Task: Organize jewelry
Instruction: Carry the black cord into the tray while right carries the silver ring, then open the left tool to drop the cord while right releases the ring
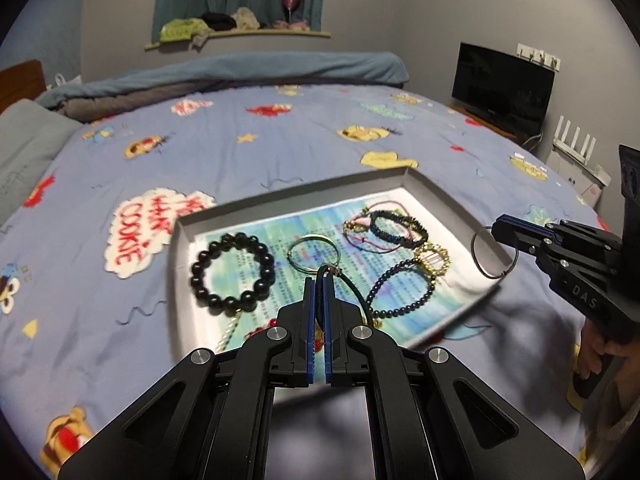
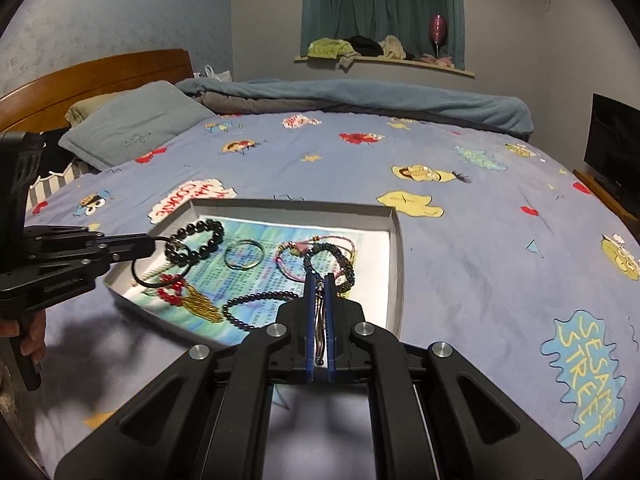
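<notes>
A shallow grey tray (image 1: 296, 190) (image 2: 296, 204) lined with colourful paper lies on the bed. In it are a black bead bracelet (image 1: 196, 268) (image 2: 218, 232), a silver bangle (image 1: 314, 239) (image 2: 242, 268), a dark braided bracelet (image 1: 400, 216) (image 2: 332, 248), a small dark bead bracelet (image 1: 384, 280) (image 2: 260, 296) and a gold one (image 1: 436, 258). My left gripper (image 1: 319, 278) (image 2: 150, 246) is shut on a thin dark ring (image 1: 352, 288) (image 2: 138, 281) over the tray's left end. My right gripper (image 2: 319, 278) (image 1: 496, 230) is shut on a thin silver ring (image 1: 474, 248) (image 2: 320, 312) over the tray's right side.
The bed sheet (image 2: 460, 264) is blue with cartoon prints. A pillow (image 2: 132, 128) and a rolled blanket (image 2: 360, 100) lie at the far side, by a wooden headboard (image 2: 92, 76). A dark screen (image 1: 500, 88) stands to the right. A hand (image 1: 596, 356) grips each handle.
</notes>
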### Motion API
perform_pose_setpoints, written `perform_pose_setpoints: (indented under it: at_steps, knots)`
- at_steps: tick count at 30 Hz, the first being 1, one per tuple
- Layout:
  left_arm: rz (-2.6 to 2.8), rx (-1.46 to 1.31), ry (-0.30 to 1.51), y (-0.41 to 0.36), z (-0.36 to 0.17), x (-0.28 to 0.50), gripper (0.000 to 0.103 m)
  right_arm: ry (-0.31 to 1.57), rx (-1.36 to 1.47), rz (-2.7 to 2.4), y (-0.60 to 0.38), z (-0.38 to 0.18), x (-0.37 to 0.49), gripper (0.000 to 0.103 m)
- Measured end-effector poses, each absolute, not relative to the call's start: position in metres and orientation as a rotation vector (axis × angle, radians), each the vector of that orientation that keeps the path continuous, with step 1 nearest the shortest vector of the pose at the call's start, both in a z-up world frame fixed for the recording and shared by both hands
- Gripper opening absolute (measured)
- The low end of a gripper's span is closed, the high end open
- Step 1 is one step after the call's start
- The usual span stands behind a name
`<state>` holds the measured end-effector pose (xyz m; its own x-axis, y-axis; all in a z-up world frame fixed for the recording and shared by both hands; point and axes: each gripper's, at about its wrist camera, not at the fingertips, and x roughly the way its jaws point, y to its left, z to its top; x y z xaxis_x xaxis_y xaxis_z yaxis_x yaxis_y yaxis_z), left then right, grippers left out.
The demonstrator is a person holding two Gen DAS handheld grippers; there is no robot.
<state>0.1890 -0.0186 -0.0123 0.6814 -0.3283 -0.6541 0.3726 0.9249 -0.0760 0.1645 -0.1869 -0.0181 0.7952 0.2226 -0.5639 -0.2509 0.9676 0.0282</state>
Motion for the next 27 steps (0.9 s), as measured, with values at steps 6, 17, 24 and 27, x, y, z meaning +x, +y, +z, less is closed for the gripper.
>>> perform_pose_setpoints:
  at_steps: [6,17,24,27]
  knots:
    - [-0.385,0.048,0.794,-0.024,-0.038,0.216,0.004,0.662,-0.048,0.221,-0.189,-0.038,0.182,0.004]
    - [-0.375,0.056,0.82,-0.026,-0.056,0.228,0.004,0.726,-0.065,0.143,-0.2,-0.05,0.196,0.004]
    - [-0.379,0.078,0.824,-0.031,-0.059,0.228,0.004,0.751,-0.09,0.15,-0.194,-0.058,0.2,0.005]
    - [-0.368,0.089,0.826,-0.032,-0.06,0.228,0.004,0.756,-0.092,0.153,-0.19,-0.059,0.202,0.005]
